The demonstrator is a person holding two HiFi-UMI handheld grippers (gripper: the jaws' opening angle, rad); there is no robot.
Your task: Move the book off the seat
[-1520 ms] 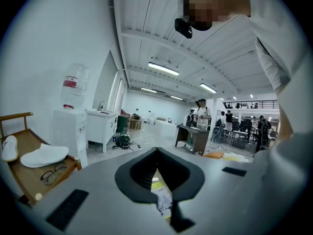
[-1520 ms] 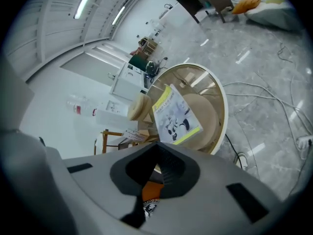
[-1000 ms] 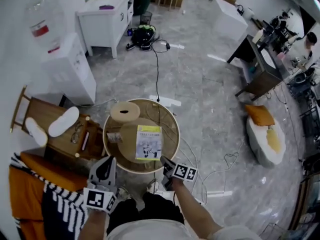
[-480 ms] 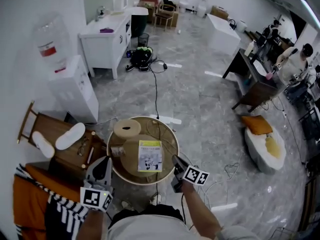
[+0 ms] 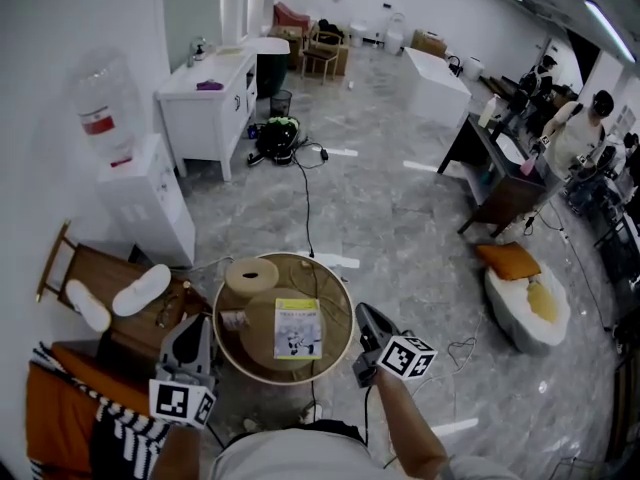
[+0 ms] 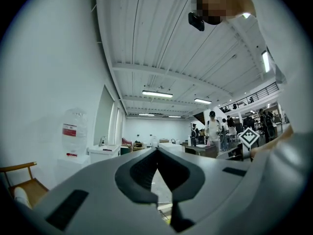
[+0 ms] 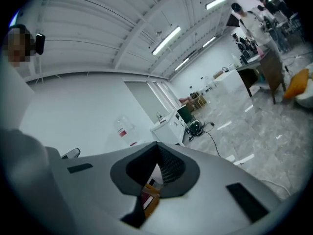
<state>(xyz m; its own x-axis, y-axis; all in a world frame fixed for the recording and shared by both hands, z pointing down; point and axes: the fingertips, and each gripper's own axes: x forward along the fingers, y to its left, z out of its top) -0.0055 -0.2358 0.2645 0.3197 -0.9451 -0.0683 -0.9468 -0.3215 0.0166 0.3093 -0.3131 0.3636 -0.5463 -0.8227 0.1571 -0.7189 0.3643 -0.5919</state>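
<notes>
A pale yellow-green book (image 5: 297, 328) lies flat on a round tan seat (image 5: 262, 326), inside a round wooden rimmed table (image 5: 340, 346). A tan cylinder stool (image 5: 251, 276) stands at the table's back left. In the head view, my left gripper (image 5: 196, 321) hangs left of the table and my right gripper (image 5: 362, 311) right of it, both clear of the book. The jaws of each are shut and hold nothing. The left gripper view (image 6: 156, 151) and right gripper view (image 7: 157, 145) both point up at the room and ceiling.
A wooden chair (image 5: 95, 268) with white slippers (image 5: 140, 290) stands at the left, beside a water dispenser (image 5: 150, 203). An orange and striped cloth (image 5: 70, 418) is at the bottom left. A cable (image 5: 305, 198) crosses the floor. A beanbag (image 5: 525, 303) lies right, with people (image 5: 580, 128) beyond.
The head view has risen and drawn back from the table. Both grippers now sit farther from the book, the right one farther right. The book has stayed in place.
</notes>
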